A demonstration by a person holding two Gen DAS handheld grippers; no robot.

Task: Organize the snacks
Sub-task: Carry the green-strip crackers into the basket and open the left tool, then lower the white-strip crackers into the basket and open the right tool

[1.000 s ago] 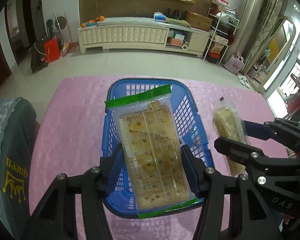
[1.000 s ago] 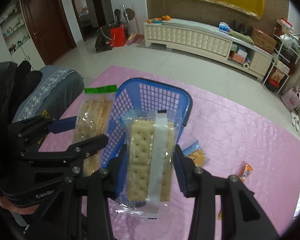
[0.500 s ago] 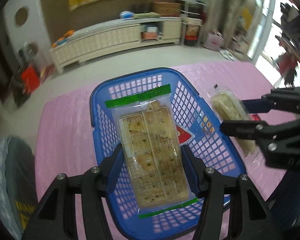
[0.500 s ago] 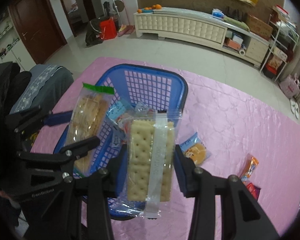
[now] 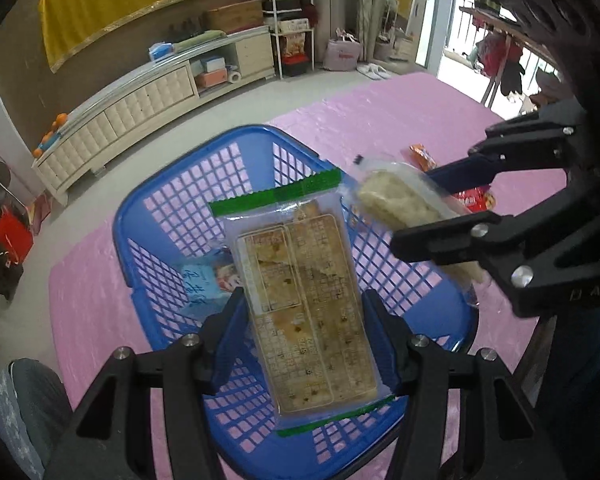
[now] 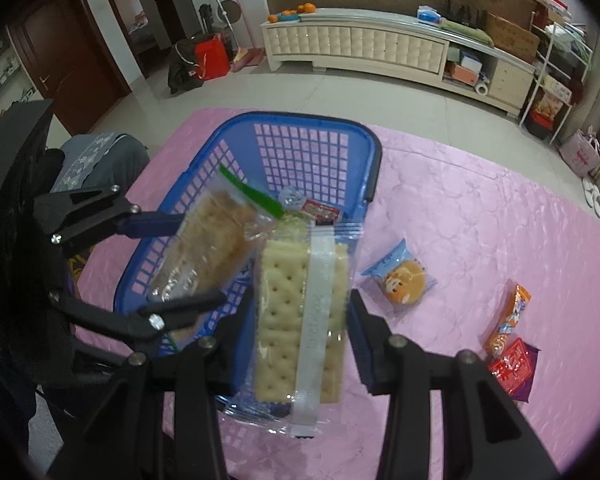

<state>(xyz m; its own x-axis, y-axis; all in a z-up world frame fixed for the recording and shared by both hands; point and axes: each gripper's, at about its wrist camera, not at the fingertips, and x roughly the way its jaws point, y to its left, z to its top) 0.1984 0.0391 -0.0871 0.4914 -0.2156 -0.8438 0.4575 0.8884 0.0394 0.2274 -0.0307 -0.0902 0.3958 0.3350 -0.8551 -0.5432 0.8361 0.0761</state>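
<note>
Left gripper (image 5: 306,320) fingers pinch green-edged cracker pack (image 5: 306,304); right gripper (image 6: 302,320) fingers pinch pale cracker pack (image 6: 302,312). Both hang over blue basket (image 6: 364,184) on pink table (image 6: 480,220). Lower clear of rim, release one after other, lay flat.

Both cracker packs (image 5: 308,304) now hang over the basket (image 5: 172,208).
</note>
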